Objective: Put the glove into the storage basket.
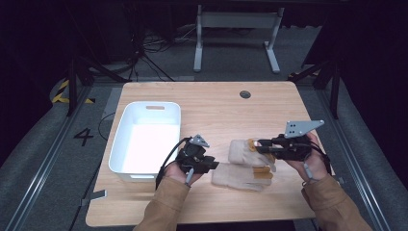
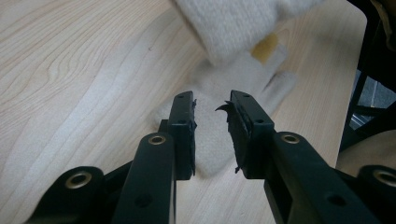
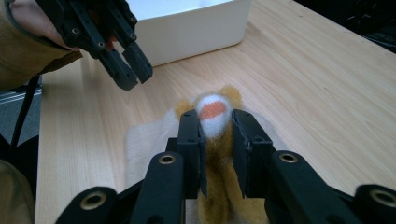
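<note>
The right tongs point(image 1: 260, 146) are narrowed to a small gap and grip a fingertip of the upper glove point(image 1: 250, 152): in the right gripper view the pads point(image 3: 192, 140) press on both sides of a tan finger with a white and orange tip, which stands up between them. The left tongs point(image 1: 215, 165) are parted by a similar small gap and hold nothing; in the left gripper view their two black jaws hang over the pale cuff end of the lower glove point(image 2: 219, 93), with fabric seen through the gap and no clear contact with it. Both gloves lie on the wooden surface point(image 1: 216, 106), between the two hands and to the right of the white bin point(image 1: 120, 159). In the high view the lower glove lies with its long axis across the surface, cuff toward the left tongs and fingers toward the person's right. The upper glove lies just behind it, touching it, its long axis also roughly across the surface, with its fingers toward the right tongs.
</note>
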Action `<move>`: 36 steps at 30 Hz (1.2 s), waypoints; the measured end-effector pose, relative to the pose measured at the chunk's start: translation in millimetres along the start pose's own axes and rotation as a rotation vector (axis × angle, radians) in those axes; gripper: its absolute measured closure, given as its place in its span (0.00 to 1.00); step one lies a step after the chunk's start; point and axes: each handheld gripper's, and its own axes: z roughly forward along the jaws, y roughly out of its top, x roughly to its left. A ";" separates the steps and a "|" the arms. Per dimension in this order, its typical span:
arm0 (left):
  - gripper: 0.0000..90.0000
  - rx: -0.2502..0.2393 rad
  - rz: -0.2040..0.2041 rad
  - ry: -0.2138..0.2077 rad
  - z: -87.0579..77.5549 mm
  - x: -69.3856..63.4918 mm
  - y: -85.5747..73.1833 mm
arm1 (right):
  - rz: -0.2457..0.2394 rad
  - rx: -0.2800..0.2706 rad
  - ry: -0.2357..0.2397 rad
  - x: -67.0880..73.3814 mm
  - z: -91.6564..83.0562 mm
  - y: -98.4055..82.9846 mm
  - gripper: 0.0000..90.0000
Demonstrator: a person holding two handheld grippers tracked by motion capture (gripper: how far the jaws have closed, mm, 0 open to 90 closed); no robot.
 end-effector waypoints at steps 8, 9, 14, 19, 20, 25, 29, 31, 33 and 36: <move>0.80 -0.001 0.001 0.000 -0.4 -0.1 0.2 | -0.009 0.012 0.052 10.0 15.2 -0.4 0.82; 0.79 -0.001 0.003 0.001 -0.6 -0.1 0.2 | -0.008 0.012 0.060 11.2 17.1 -0.5 0.82; 0.80 0.000 0.004 0.002 -0.4 -0.2 0.3 | -0.019 0.035 0.091 17.5 28.8 -1.6 0.82; 0.79 0.000 0.003 0.004 0.4 -0.5 0.3 | -0.023 0.059 0.113 23.7 37.7 -2.6 0.82; 0.79 0.001 0.003 0.005 0.2 -0.8 0.4 | -0.022 0.063 0.115 24.8 39.5 -3.0 0.82; 0.79 0.002 0.004 0.004 0.0 -0.3 0.5 | -0.018 0.067 0.136 27.6 46.6 -5.1 0.82; 0.79 0.004 0.007 0.001 0.8 -0.3 1.1 | -0.001 0.102 0.142 27.8 52.8 -9.3 0.82; 0.79 0.005 0.010 -0.001 1.8 -0.8 1.7 | 0.002 0.120 0.138 27.2 54.0 -11.3 0.81; 0.79 0.010 0.009 0.000 2.7 -1.3 2.3 | 0.000 0.130 0.130 27.1 54.1 -12.6 0.81; 0.79 0.010 0.013 -0.003 4.3 -1.7 3.1 | -0.004 0.146 0.131 27.7 54.5 -14.0 0.81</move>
